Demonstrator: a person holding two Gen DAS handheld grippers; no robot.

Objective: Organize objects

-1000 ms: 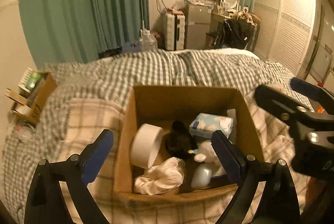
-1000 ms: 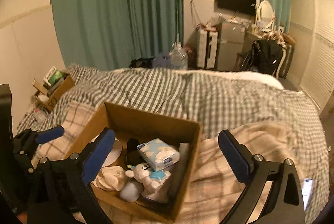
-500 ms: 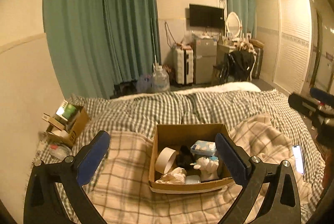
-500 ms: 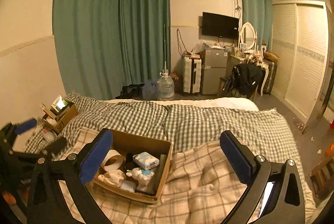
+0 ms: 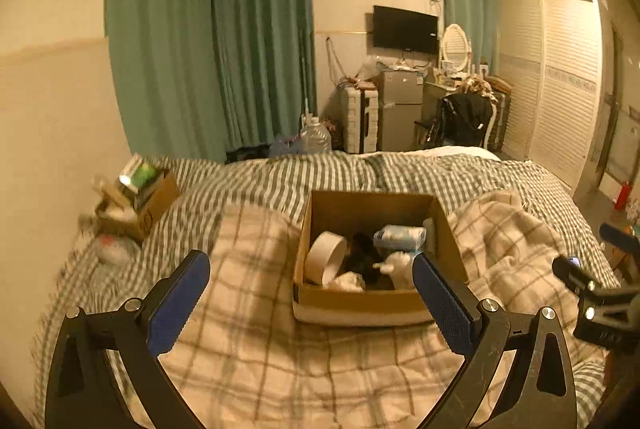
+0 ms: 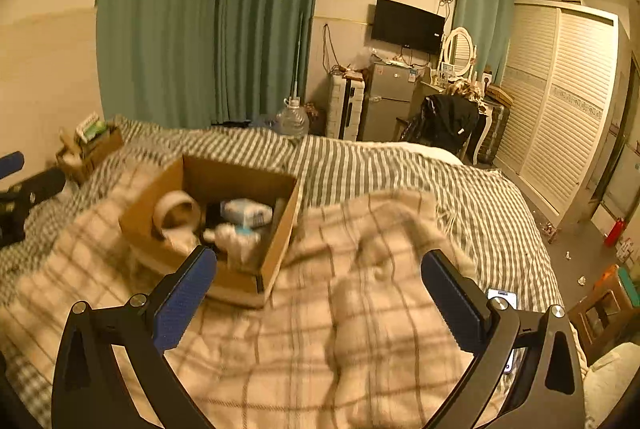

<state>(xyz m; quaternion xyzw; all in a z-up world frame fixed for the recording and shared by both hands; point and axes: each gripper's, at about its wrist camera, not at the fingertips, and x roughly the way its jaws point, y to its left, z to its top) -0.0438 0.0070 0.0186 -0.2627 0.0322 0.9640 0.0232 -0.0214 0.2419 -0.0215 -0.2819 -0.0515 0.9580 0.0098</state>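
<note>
Blurry bits and cut-off stuff

We can't make out the dark thing (image 5: 362, 253) in the box (image 5: 360, 299), the phone (image 6: 502, 299) sits partly behind a finger, and the blanket (image 6: 360, 309) is smeared.

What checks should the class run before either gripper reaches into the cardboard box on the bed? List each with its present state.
1. Left gripper open, holding nothing: ok.
2. Right gripper open, holding nothing: ok.
3. Cardboard box upright on the plaid blanket: ok.
4. Box top open, tape roll and tissue pack visible: ok.
5. Sharp view of the contents: not ok, blurred.
6. Phone out of the reach path: cannot tell.
</note>
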